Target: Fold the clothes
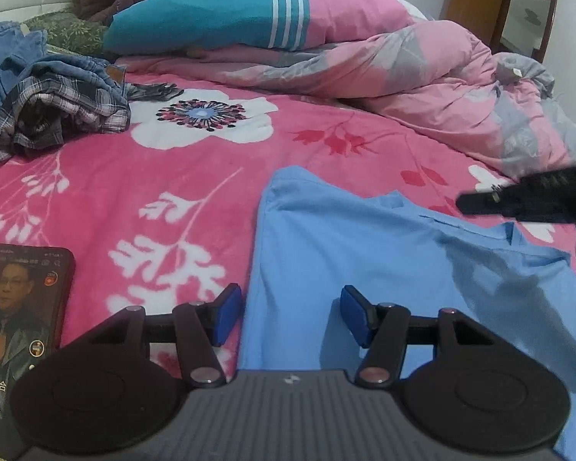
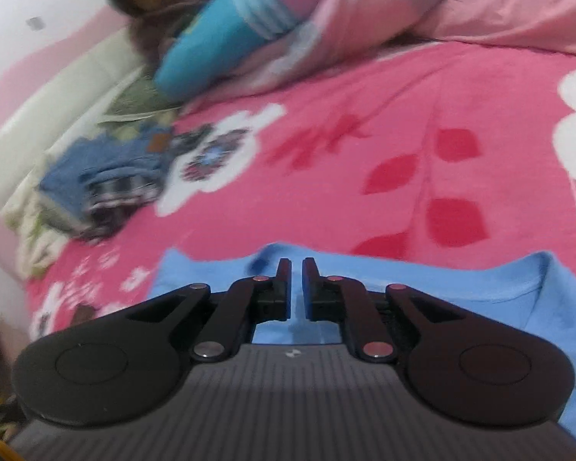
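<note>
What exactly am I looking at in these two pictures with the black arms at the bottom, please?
Those black arms are hand-held grippers: a person carries one in each hand, and a wide-angle camera on each looks forward along its two fingers. One picture comes from the left gripper, whose blue-padded jaws stand apart with nothing between them. The other comes from the right gripper, whose jaws are nearly closed and seem to hold nothing; that picture is blurred.

Both look down on a bed with a pink flowered blanket. A light blue shirt lies spread out on it, ready for folding. At the far left is a pile of denim and plaid clothes, with a phone nearer the camera. Behind lie a teal and pink pillow and a bunched pink quilt.
</note>
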`<state>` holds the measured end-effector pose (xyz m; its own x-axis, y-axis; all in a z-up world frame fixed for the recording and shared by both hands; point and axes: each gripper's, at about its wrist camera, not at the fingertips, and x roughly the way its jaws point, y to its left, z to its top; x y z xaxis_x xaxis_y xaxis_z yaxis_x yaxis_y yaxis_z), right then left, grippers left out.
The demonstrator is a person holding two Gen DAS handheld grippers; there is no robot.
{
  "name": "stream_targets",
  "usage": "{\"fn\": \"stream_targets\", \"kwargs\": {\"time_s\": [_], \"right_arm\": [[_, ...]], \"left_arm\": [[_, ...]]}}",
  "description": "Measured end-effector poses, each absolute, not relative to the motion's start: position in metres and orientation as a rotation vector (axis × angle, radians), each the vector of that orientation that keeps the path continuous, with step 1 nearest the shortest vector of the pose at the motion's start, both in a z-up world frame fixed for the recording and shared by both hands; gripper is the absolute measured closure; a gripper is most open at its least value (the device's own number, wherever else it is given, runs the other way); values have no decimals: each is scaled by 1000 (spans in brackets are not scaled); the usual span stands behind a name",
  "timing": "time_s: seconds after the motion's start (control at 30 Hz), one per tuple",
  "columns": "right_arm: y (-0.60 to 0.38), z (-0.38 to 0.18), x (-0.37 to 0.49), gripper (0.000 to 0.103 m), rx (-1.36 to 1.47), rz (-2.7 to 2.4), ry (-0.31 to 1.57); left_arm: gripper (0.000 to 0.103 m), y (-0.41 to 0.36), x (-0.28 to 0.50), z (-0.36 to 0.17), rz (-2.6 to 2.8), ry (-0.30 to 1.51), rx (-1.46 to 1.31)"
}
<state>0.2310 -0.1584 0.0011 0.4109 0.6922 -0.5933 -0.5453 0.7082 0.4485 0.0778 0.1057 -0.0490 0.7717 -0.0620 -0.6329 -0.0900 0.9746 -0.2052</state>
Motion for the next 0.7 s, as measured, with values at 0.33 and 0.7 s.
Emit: {"fn": "stream_targets", "kwargs": {"time_s": [0.33, 0.7], "right_arm": [[-224, 10, 195, 89, 291, 714, 781], [-349, -16, 194, 85, 257, 501, 829]], "left_arm": [[44, 115, 86, -34, 35, 677, -288], [45, 108, 118, -39, 94, 726, -252]]}}
